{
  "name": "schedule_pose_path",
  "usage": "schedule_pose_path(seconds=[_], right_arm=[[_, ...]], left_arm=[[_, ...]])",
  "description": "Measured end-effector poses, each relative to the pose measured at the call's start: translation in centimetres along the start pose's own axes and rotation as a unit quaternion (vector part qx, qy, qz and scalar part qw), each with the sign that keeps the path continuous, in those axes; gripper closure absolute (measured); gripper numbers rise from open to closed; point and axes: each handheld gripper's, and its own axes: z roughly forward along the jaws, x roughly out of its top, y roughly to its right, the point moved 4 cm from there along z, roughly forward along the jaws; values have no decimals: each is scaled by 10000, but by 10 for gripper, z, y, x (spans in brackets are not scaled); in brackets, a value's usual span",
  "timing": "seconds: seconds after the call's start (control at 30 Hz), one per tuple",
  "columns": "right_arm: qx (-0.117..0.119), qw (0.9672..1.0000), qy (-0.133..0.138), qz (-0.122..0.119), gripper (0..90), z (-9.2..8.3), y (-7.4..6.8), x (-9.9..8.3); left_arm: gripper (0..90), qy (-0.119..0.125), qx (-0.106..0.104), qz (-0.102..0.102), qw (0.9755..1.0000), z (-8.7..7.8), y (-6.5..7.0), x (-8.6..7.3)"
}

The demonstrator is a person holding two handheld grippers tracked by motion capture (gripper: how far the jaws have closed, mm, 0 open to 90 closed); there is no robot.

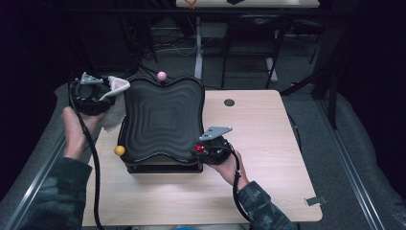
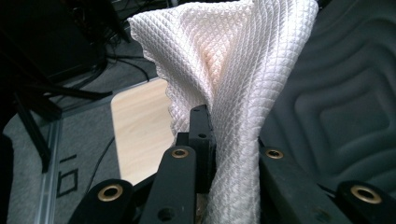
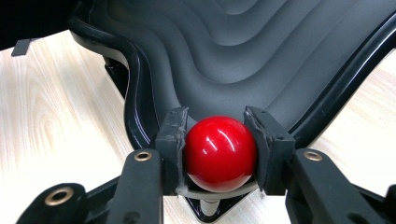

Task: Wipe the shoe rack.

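Observation:
A black board with rippled contours stands on the wooden table. It carries a pink ball at its far edge, a yellow ball at its near left corner and a red ball at its near right corner. My left gripper hovers by the board's far left corner, shut on a white waffle-weave cloth that drapes over the board's edge. My right gripper is shut on the red ball, pads pressing both sides.
A dark round grommet sits in the tabletop behind the board. A small grey clip lies at the table's near right edge. Chair and desk legs stand on the floor beyond the table.

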Motion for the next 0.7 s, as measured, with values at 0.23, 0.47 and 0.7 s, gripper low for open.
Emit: schedule_pose_path(seconds=[0.23, 0.47, 0.7], right_arm=[[13, 10000, 6, 2, 600, 0, 0, 0], [8, 10000, 28, 3, 600, 0, 0, 0], [6, 10000, 33, -2, 600, 0, 0, -1]], left_arm=[[821, 38, -53, 44, 10000, 25, 9, 22], [821, -81, 3, -77, 9999, 53, 12, 29], [818, -144, 77, -92, 9998, 71, 14, 30]])
